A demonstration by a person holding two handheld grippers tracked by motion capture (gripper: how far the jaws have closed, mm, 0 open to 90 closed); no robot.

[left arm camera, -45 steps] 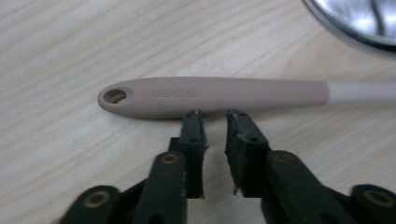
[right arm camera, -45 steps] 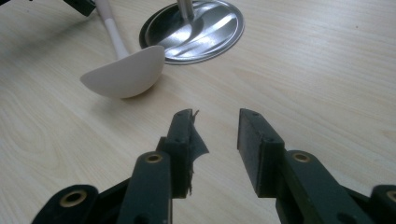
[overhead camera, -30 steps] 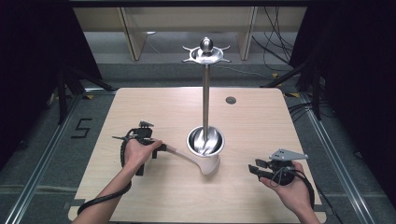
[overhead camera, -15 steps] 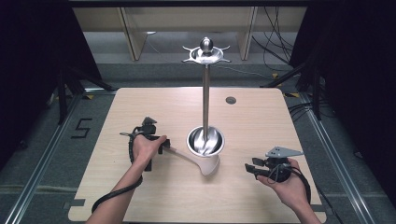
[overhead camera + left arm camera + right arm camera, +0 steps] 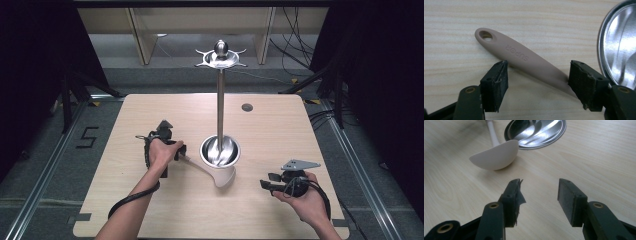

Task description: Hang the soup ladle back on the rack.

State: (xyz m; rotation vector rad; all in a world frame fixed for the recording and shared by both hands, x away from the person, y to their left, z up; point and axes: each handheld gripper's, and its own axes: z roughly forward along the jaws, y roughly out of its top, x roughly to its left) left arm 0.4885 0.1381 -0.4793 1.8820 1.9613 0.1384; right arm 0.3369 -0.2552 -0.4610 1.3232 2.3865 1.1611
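Note:
A ladle (image 5: 215,174) lies on the wooden table (image 5: 280,130), its white bowl (image 5: 495,156) leaning against the round steel base (image 5: 220,151) of a tall utensil stand. Its beige handle (image 5: 524,61), with a hanging hole at the end, runs between the jaws of my left gripper (image 5: 537,83). That gripper (image 5: 172,152) is open, with the jaws on either side of the handle and no squeeze on it. My right gripper (image 5: 267,181) hovers open over bare wood to the right of the ladle's bowl, and its jaws (image 5: 539,197) hold nothing.
The stand's pole (image 5: 220,105) rises from the base to a hook crown (image 5: 220,56) with a ball on top. A small dark disc (image 5: 246,107) sits on the far part of the table. Shelving and cables lie beyond the far edge.
My left gripper has slid right and closer to the stand, coming over the ladle's handle. My right gripper has drifted a little left and toward the near edge.

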